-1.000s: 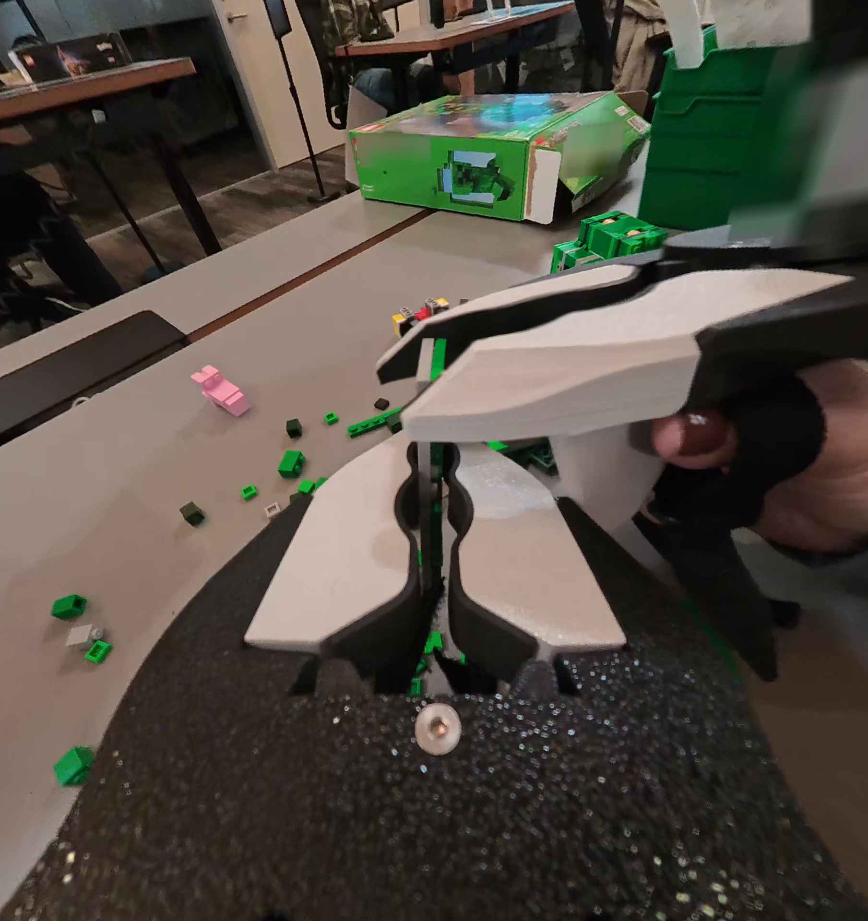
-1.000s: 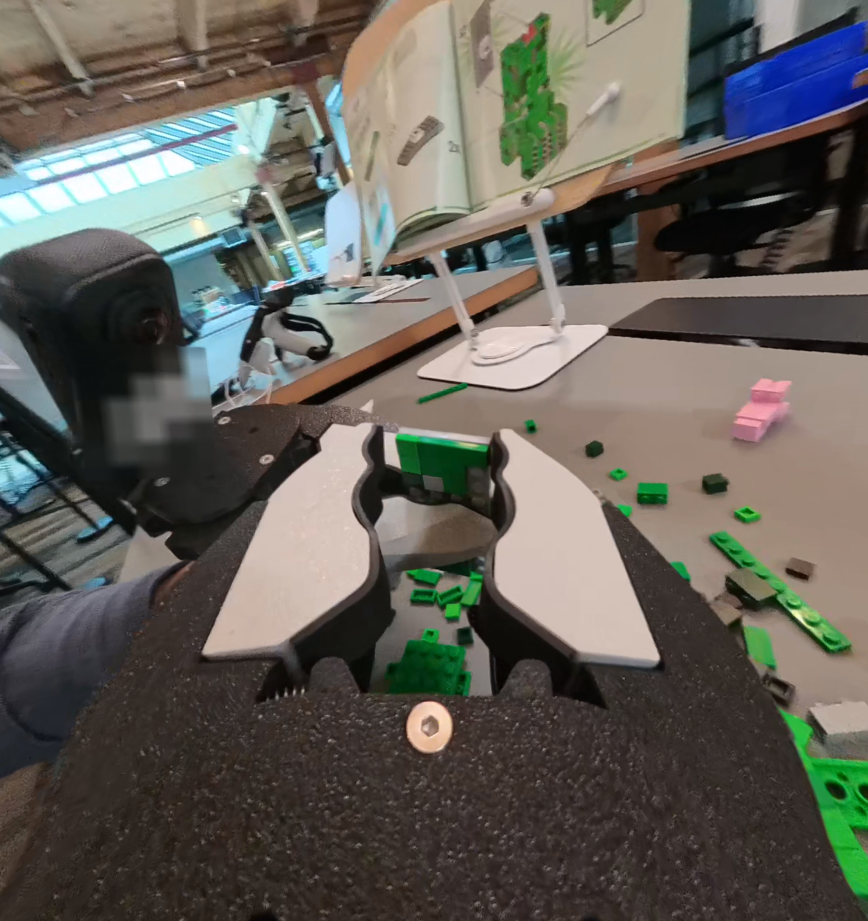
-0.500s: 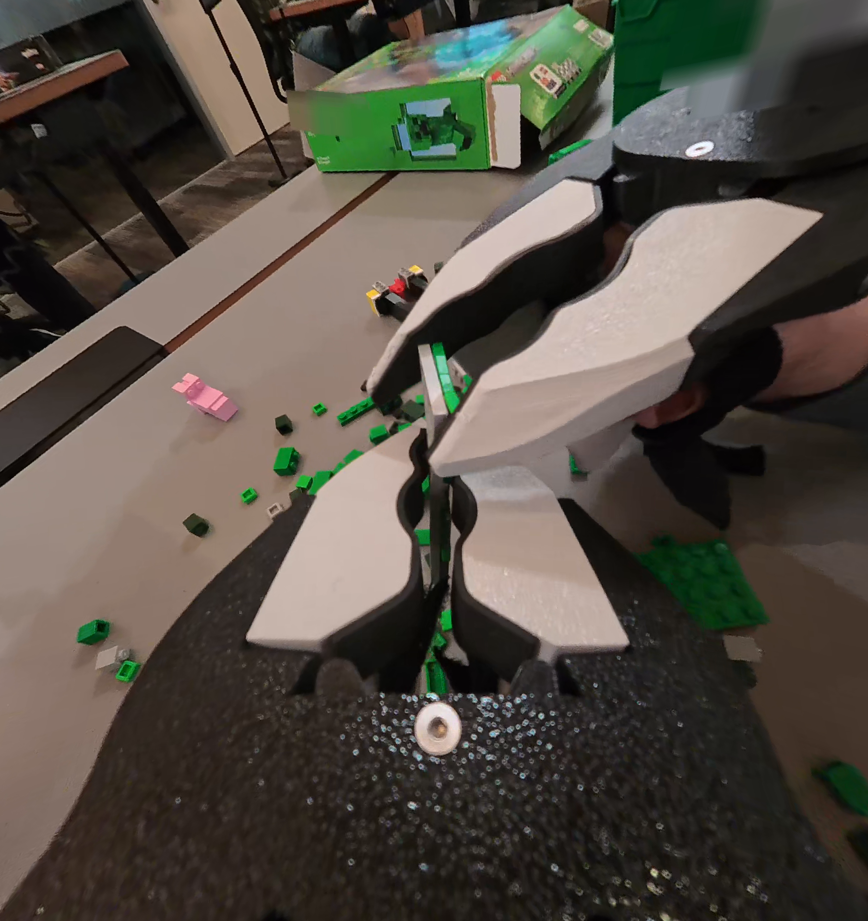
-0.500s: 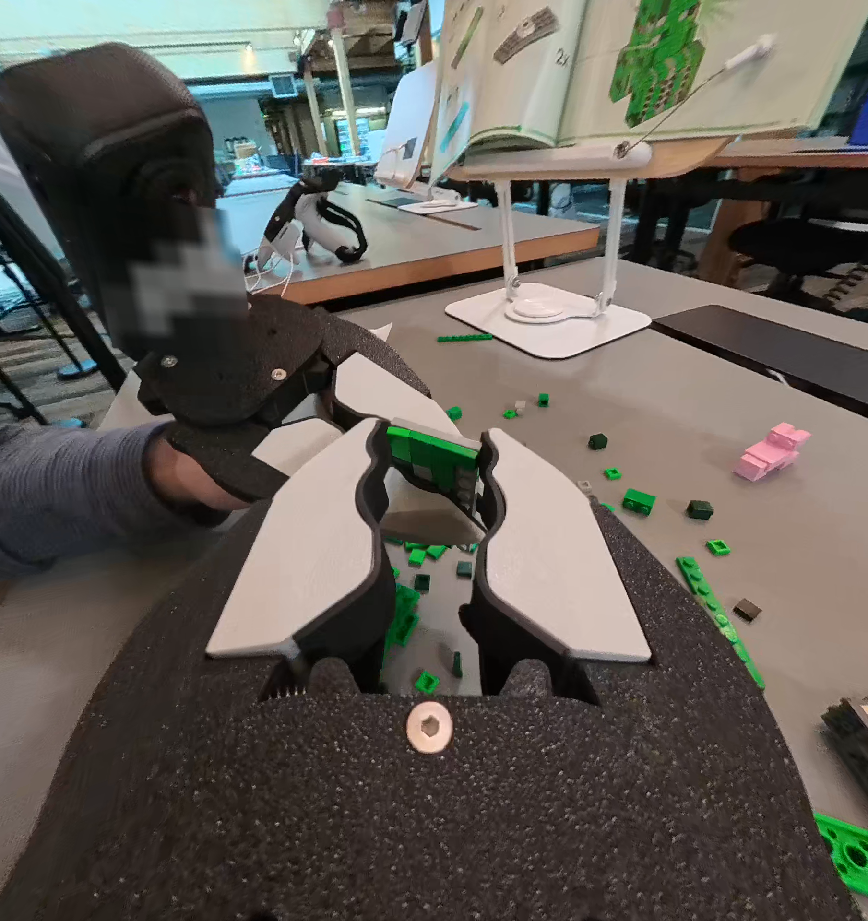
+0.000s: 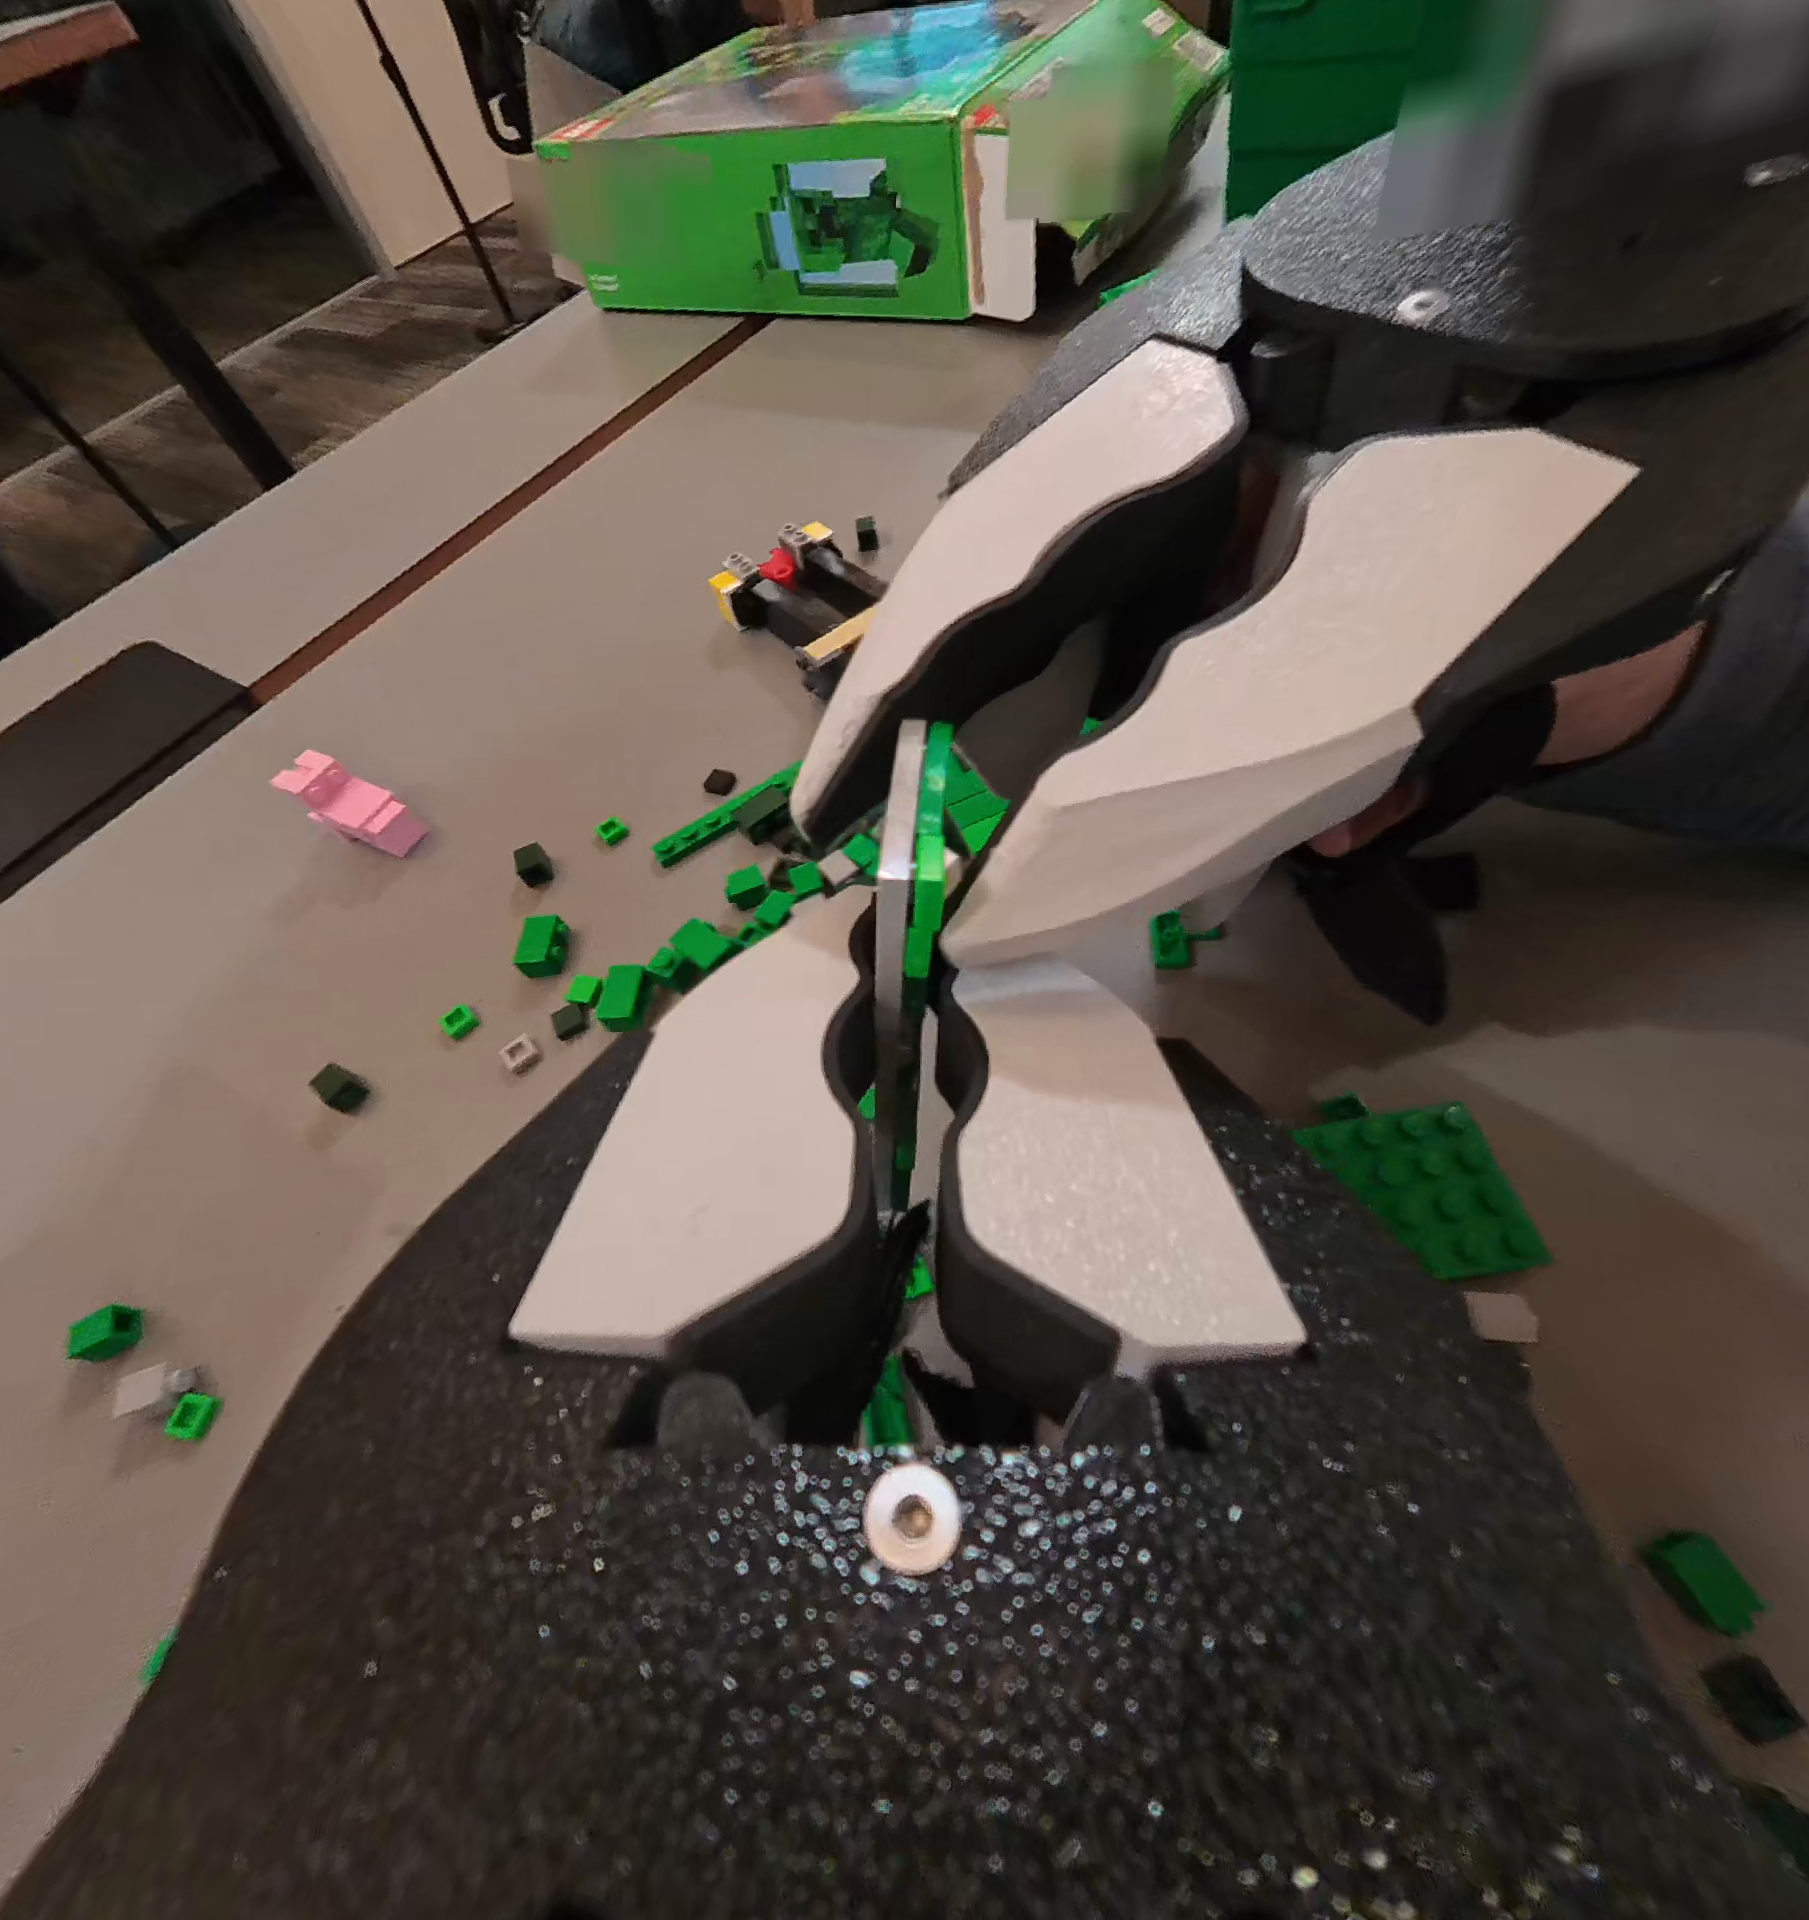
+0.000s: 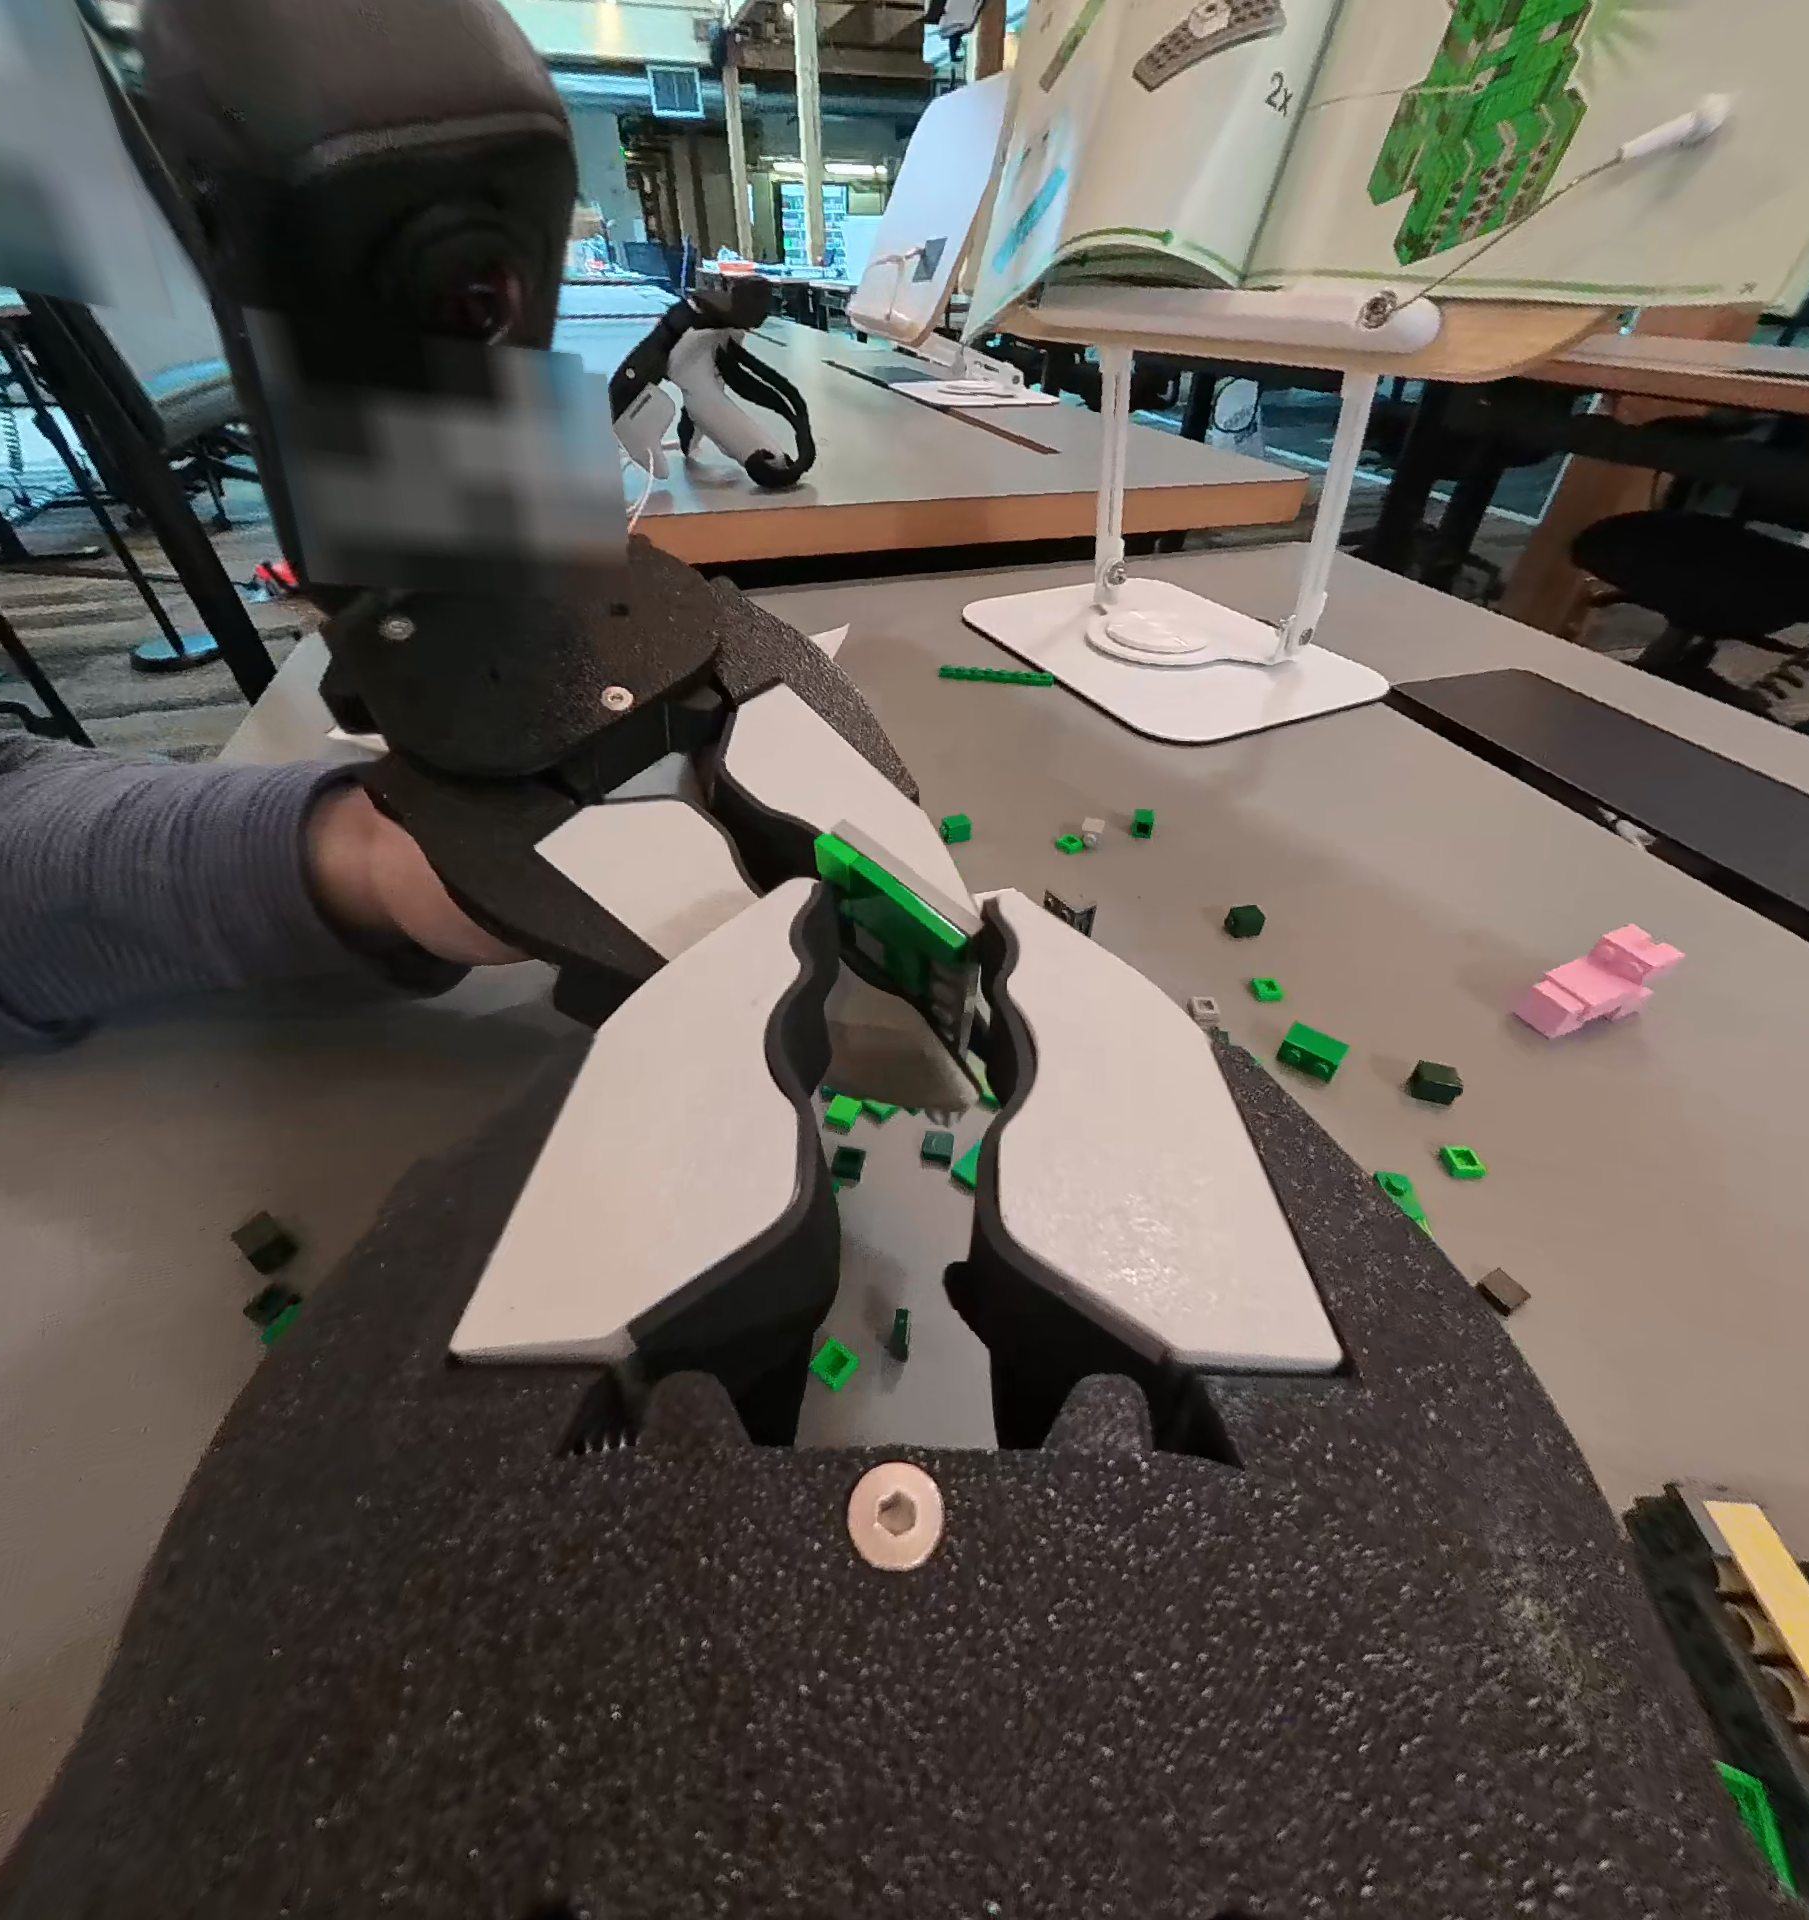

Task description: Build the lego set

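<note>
A flat assembly (image 5: 912, 821) of a grey plate with green plates on it is held above the grey table (image 5: 204, 1143). My left gripper (image 5: 902, 961) is shut on its thin faces, and the assembly shows edge-on there. My right gripper (image 6: 900, 914) is shut across its width at the upper end, where the green top (image 6: 879, 883) tilts to the left. In the left wrist view the right gripper's fingers (image 5: 1035, 623) come down from the upper right. In the right wrist view the left gripper's fingers (image 6: 661, 873) come in from the left.
Loose green bricks (image 5: 541, 940) lie under and left of the grippers. Also on the table are a pink pig (image 5: 354, 805), a green baseplate (image 5: 1419, 1184), a black-and-yellow build (image 5: 786, 592), the green set box (image 5: 775, 197) and an instruction booklet (image 6: 1399, 156) on a white stand (image 6: 1170, 665). The grippers are tip to tip, or close to it.
Both grippers kept their hold on the assembly. The right gripper swung from level to angled down over it. The assembly now tilts in the right wrist view.
</note>
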### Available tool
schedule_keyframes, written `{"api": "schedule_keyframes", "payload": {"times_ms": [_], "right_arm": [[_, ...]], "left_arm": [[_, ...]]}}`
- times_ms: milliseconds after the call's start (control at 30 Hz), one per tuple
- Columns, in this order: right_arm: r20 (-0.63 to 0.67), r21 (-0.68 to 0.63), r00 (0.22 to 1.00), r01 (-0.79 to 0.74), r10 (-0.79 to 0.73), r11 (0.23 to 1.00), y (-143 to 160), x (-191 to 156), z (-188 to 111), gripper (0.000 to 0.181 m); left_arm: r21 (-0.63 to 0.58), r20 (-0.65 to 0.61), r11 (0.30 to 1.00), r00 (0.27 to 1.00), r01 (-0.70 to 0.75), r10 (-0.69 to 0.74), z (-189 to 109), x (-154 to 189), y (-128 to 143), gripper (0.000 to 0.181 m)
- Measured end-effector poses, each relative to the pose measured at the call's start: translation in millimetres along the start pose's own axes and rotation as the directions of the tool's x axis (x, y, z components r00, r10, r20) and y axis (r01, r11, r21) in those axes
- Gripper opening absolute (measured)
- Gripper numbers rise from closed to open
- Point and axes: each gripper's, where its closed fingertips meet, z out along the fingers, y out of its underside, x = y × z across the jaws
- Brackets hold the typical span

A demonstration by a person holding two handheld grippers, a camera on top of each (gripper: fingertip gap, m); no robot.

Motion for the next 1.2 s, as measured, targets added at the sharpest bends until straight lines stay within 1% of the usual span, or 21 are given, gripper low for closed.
{"api": "schedule_keyframes", "payload": {"times_ms": [100,200,333,467,533,633,733,933,967,1000,1067,1100,1133,1167,1200], "right_arm": [[-0.022,-0.006,1.000,-0.009,0.009,1.000,0,2,1,0.026],[-0.075,-0.007,0.996,-0.050,0.049,0.999,0,6,4,0.029],[-0.087,0.021,0.990,-0.114,0.115,0.993,-3,3,10,0.043],[-0.114,0.061,0.977,-0.175,0.181,0.983,-5,8,10,0.034],[-0.110,0.064,0.976,-0.183,0.189,0.981,-5,8,9,0.033],[-0.088,0.026,0.987,-0.135,0.137,0.990,-2,7,8,0.033],[-0.044,-0.004,0.994,-0.096,0.096,0.995,1,4,6,0.033],[0.017,-0.039,0.998,-0.060,0.060,0.997,9,1,2,0.032],[0.033,-0.047,0.998,-0.045,0.047,0.998,11,0,1,0.030],[0.047,-0.053,0.999,-0.021,0.024,0.998,12,-2,0,0.027],[0.045,-0.055,0.999,0.001,0.002,0.999,11,-2,-1,0.025],[0.041,-0.057,0.999,0.001,0.002,0.998,12,-2,0,0.025],[0.033,-0.054,0.999,-0.013,0.014,0.998,12,0,1,0.024],[0.021,-0.047,0.999,-0.029,0.030,0.998,12,2,1,0.020],[0.022,-0.049,0.999,-0.043,0.044,0.998,12,3,0,0.020]], "left_arm": [[-0.017,0.031,1.000,0.999,-0.013,0.013,0,-3,2,0.006],[-0.052,0.111,0.997,0.992,-0.049,0.055,0,-11,4,0.005],[-0.067,0.163,0.997,0.985,-0.038,0.049,-2,-18,6,0.005],[-0.077,0.192,0.995,0.978,-0.064,0.078,-2,-20,5,0.005],[-0.084,0.205,0.993,0.974,-0.080,0.096,-1,-20,5,0.005],[-0.081,0.174,0.994,0.981,-0.074,0.087,-1,-17,5,0.005],[-0.098,0.152,0.990,0.981,-0.104,0.118,0,-15,7,0.005],[-0.126,0.115,0.984,0.983,-0.127,0.142,3,-10,13,0.006],[-0.129,0.110,0.983,0.984,-0.127,0.142,3,-9,14,0.006],[-0.126,0.086,0.985,0.988,-0.115,0.126,3,-9,15,0.006],[-0.088,0.020,0.995,0.999,-0.044,0.046,2,-4,14,0.006],[-0.089,0.020,0.995,0.999,-0.035,0.037,3,-4,14,0.006],[-0.097,0.033,0.994,0.998,-0.046,0.049,3,-5,15,0.006],[-0.100,0.045,0.993,0.997,-0.060,0.065,4,-5,15,0.006],[-0.110,0.056,0.992,0.996,-0.066,0.073,5,-5,16,0.006]]}}
